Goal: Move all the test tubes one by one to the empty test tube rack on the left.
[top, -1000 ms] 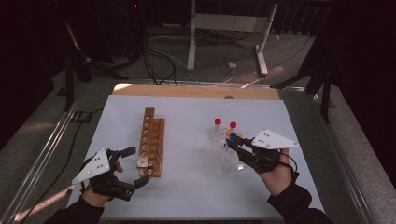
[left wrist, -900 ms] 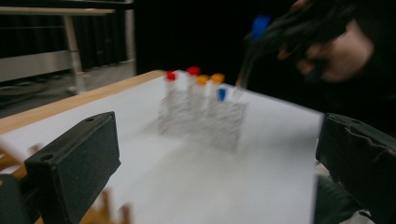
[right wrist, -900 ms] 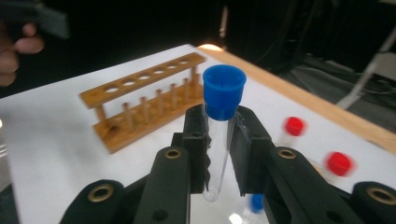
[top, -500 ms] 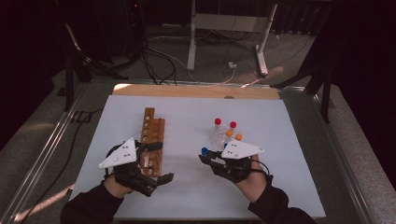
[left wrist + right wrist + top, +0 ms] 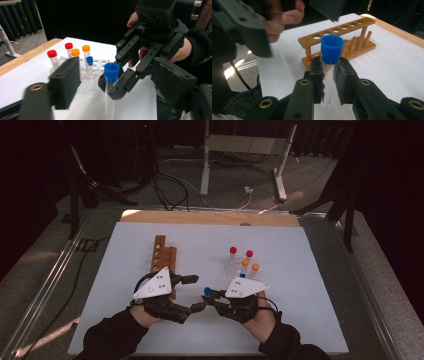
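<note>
The right gripper (image 5: 328,75) is pinching a clear blue-capped tube (image 5: 329,72) between its two jaws, just below the cap, and is holding the tube upright above the white table top (image 5: 300,270). In the high view this gripper (image 5: 210,296) is sitting near the front edge of the table, with the tube's blue cap (image 5: 207,291) showing at its tip. The left gripper (image 5: 192,292) is facing it with its jaws spread wide, one on each side of the tube and not touching it; in the left gripper view the tube (image 5: 110,92) is standing in the gap between those jaws. Just behind the left gripper a wooden tube rack (image 5: 162,257) is lying empty on the table. Behind the right gripper a clear plastic rack (image 5: 96,71) is carrying five more tubes: two red-capped (image 5: 52,58), two orange-capped (image 5: 86,51) and one blue-capped (image 5: 89,62).
</note>
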The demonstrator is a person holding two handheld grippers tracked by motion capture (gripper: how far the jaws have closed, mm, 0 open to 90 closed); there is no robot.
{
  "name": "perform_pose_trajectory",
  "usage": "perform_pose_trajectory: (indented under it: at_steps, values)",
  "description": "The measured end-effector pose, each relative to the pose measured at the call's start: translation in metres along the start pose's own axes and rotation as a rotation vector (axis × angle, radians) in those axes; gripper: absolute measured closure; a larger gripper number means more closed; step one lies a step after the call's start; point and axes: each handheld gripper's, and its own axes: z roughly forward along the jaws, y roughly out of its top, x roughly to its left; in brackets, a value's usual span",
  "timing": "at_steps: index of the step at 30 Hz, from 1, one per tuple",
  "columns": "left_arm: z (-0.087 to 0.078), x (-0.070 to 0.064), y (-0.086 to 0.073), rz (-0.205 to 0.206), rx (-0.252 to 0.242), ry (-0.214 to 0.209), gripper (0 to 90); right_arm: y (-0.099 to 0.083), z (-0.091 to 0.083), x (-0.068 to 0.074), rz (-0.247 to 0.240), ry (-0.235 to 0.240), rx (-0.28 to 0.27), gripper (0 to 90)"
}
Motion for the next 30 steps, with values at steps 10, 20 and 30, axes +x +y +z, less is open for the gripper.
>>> perform_pose_trajectory:
  at_steps: [10, 20, 30]
  values:
    - [0.011, -0.003, 0.001, 0.022, 0.025, 0.003, 61.5, 0.000, 0.002, 0.002, -0.003, 0.007, 0.002, 76.7]
    - [0.013, 0.000, 0.001, 0.030, 0.013, 0.020, 77.0, 0.002, 0.001, 0.002, -0.010, 0.006, 0.006, 76.7]
    - [0.001, 0.009, 0.014, 0.050, 0.001, 0.035, 78.1, 0.004, -0.002, -0.002, -0.033, 0.007, -0.027, 51.9]
